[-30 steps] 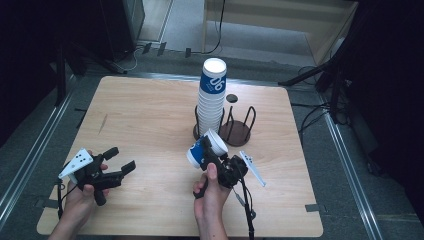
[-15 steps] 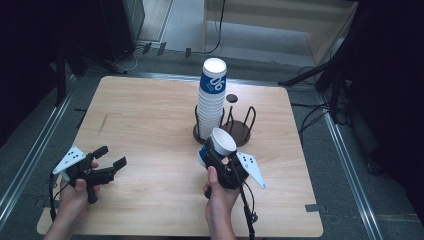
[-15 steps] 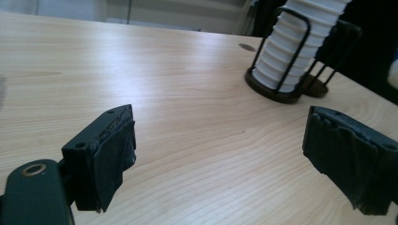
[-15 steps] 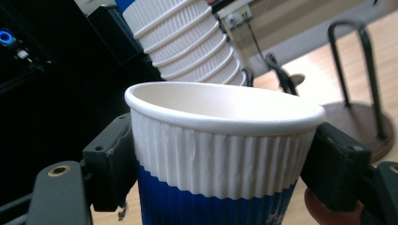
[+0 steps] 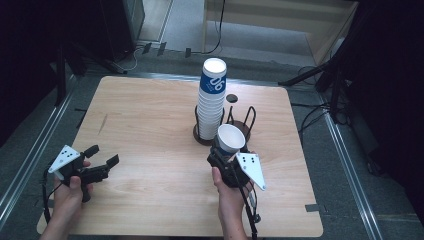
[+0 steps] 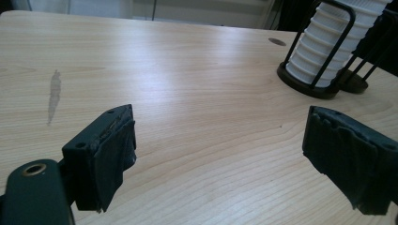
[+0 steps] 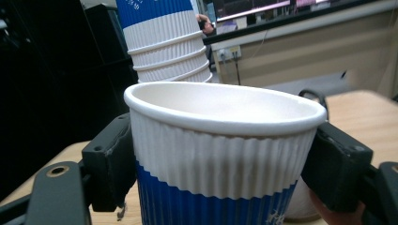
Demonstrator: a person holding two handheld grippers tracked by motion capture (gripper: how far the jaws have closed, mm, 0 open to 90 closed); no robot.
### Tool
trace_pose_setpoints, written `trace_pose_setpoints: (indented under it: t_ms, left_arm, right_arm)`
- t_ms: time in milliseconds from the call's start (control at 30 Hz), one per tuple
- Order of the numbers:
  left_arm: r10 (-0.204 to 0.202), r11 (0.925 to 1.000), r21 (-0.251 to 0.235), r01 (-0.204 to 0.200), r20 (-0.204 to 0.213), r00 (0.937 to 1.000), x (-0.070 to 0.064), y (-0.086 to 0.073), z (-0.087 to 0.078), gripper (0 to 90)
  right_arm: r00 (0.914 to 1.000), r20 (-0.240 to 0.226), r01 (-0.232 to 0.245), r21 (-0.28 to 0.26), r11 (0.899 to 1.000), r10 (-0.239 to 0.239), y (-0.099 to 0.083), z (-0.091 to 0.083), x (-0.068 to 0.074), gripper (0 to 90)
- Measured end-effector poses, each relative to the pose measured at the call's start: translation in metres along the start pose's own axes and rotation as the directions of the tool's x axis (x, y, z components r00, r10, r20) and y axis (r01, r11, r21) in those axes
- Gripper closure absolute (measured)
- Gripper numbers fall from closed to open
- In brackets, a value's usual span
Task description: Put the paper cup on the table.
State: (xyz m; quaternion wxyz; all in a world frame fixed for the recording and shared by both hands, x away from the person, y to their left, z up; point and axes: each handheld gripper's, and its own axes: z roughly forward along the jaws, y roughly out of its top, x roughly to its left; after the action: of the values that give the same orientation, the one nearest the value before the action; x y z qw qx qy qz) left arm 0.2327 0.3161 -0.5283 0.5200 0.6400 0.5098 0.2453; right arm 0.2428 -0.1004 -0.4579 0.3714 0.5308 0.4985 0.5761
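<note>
A tall stack of blue-and-white ribbed paper cups [image 5: 211,97] stands in a black wire holder [image 5: 240,126] near the middle back of the wooden table [image 5: 150,115]. My right gripper [image 5: 225,152] is shut on a single paper cup [image 5: 230,138], held upright just in front of the holder; its jaws press both sides of the cup [image 7: 220,154], with the stack [image 7: 164,42] right behind. My left gripper [image 5: 102,162] is open over the table's front left, nothing between its pads [image 6: 108,154]. The stack [image 6: 340,42] and holder [image 6: 324,70] lie ahead of it to the right.
A small dark round spot [image 5: 231,98] marks the table beside the stack. A faint grey smudge [image 6: 54,93] lies on the wood at the left. Metal rails [image 5: 45,140] run along both table sides, with cables [image 5: 315,120] on the floor at the right.
My right gripper has turned the cup from lying tilted to upright, mouth up, and brought it closer to the holder. My left gripper has drifted slightly toward the front left, still open.
</note>
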Motion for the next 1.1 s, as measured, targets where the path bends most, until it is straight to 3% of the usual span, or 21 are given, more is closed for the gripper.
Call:
trace_pose_setpoints:
  t_ms: [167, 300, 467, 533, 700, 933, 1100]
  left_arm:
    - [0.008, 0.9999, 0.011, -0.008, -0.024, 0.9997, 0.004, -0.001, 0.000, 13.6]
    - [0.004, 0.9996, 0.028, -0.003, -0.040, 0.9992, 0.007, -0.003, 0.000, 11.3]
    - [0.013, 0.9995, 0.030, -0.012, -0.033, 0.9994, 0.008, -0.007, -0.001, 7.5]
    - [0.020, 0.9994, 0.030, -0.019, -0.015, 0.9997, 0.009, -0.009, 0.000, 1.6]
    - [0.024, 0.9984, 0.053, -0.022, -0.038, 0.9990, 0.010, -0.016, 0.003, 1.4]
    - [0.023, 0.9986, 0.049, -0.020, -0.056, 0.9982, 0.008, -0.020, 0.007, 1.4]
    - [0.016, 0.9995, 0.029, -0.014, -0.053, 0.9985, 0.009, -0.021, 0.005, 1.4]
  right_arm:
    - [0.9961, 0.008, 0.088, -0.027, 0.996, -0.088, -0.001, 0.000, -0.004, 20.3]
    - [0.9917, 0.015, 0.128, -0.038, 0.991, -0.128, -0.001, 0.001, -0.006, 20.3]
    - [0.9872, 0.024, 0.158, -0.049, 0.986, -0.157, -0.002, 0.002, -0.012, 20.3]
    - [0.9850, 0.031, 0.171, -0.051, 0.984, -0.170, -0.002, 0.002, -0.015, 20.3]
    - [0.9776, 0.059, 0.206, -0.066, 0.976, -0.202, -0.002, 0.004, -0.026, 20.2]
    - [0.9635, 0.102, 0.254, -0.061, 0.965, -0.247, 0.002, 0.006, -0.045, 20.2]
    - [0.9611, 0.128, 0.253, -0.051, 0.966, -0.244, 0.003, 0.007, -0.060, 20.2]
